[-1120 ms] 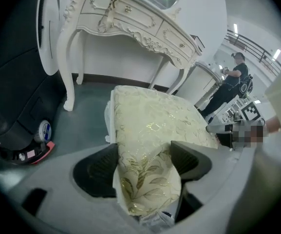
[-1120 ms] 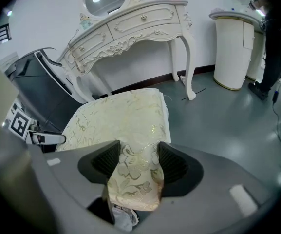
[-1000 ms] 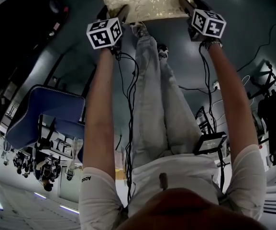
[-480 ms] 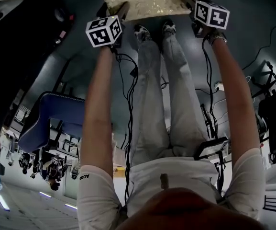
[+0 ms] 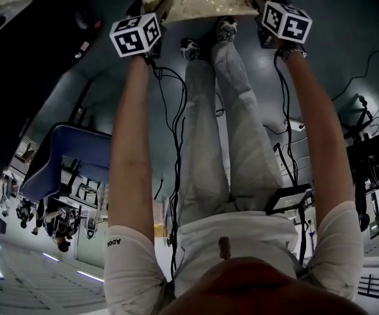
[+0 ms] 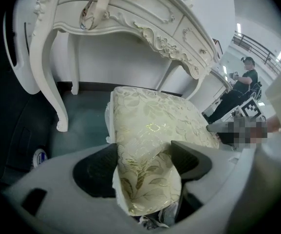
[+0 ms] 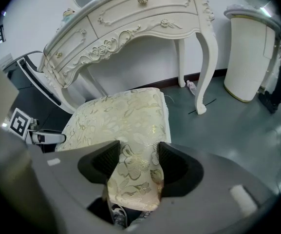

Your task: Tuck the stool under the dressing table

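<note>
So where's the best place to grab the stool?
The stool's near cushion corners, coming from the side away from the table: the padded edge fits between jaws, as the left gripper and right gripper show.

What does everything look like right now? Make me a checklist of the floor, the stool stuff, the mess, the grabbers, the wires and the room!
Surface: dark grey floor, a bit shiny.
Job's things: stool with a gold leafy top stands in front of the white dressing table, not fully tucked under.
Clutter: small white item on the floor by a table leg; cannot tell what it is.
Grippers: left gripper and right gripper each have their fingers clamped on a near corner of the stool.
Cables: black cables hang from the grippers.
Surroundings: blue chair, tall white cabinet, a person far off.
</note>
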